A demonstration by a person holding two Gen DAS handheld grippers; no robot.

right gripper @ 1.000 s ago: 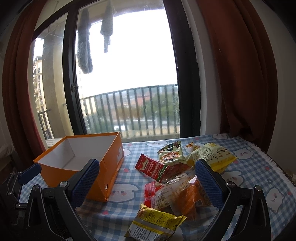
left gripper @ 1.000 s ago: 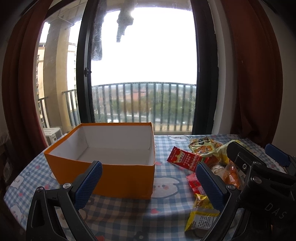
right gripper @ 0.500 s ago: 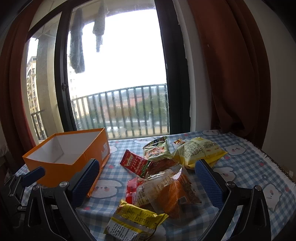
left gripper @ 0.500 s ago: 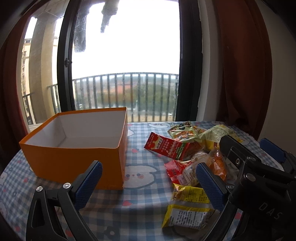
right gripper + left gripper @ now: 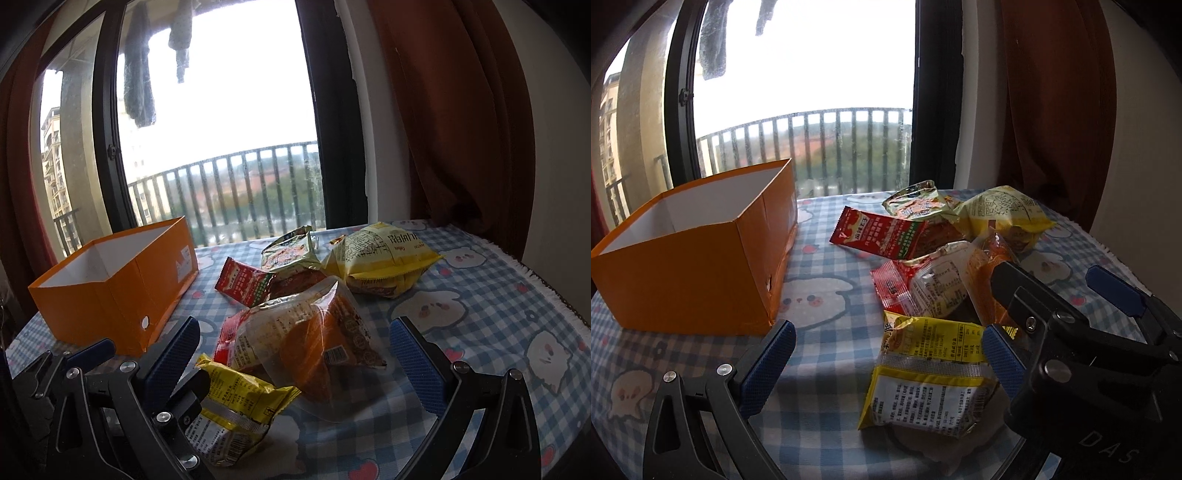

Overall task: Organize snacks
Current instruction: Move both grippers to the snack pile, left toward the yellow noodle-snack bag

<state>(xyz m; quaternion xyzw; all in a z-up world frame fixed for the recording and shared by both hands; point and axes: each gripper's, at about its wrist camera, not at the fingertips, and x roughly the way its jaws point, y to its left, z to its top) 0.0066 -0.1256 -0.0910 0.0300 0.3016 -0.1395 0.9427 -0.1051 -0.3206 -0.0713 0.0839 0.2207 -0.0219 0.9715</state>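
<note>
An empty orange box (image 5: 687, 254) (image 5: 122, 280) stands on the left of the checked tablecloth. A pile of snack packets lies to its right: a small yellow packet (image 5: 927, 369) (image 5: 236, 402) nearest, a clear orange bag (image 5: 314, 332) (image 5: 945, 284), a red sachet (image 5: 882, 232) (image 5: 247, 280), a green packet (image 5: 916, 203) (image 5: 288, 251) and a big yellow bag (image 5: 1004, 214) (image 5: 380, 258). My left gripper (image 5: 886, 369) is open around the small yellow packet. My right gripper (image 5: 295, 358) is open around the clear orange bag; it also shows in the left wrist view (image 5: 1067, 291).
The table (image 5: 498, 306) has a fringed edge on the right. A balcony window with railings (image 5: 812, 147) and dark red curtains (image 5: 461, 110) stand behind it. The two grippers sit close side by side.
Both grippers have swung right and down toward the snack pile. The box has slid to the left of both views and the packets are now between the fingers.
</note>
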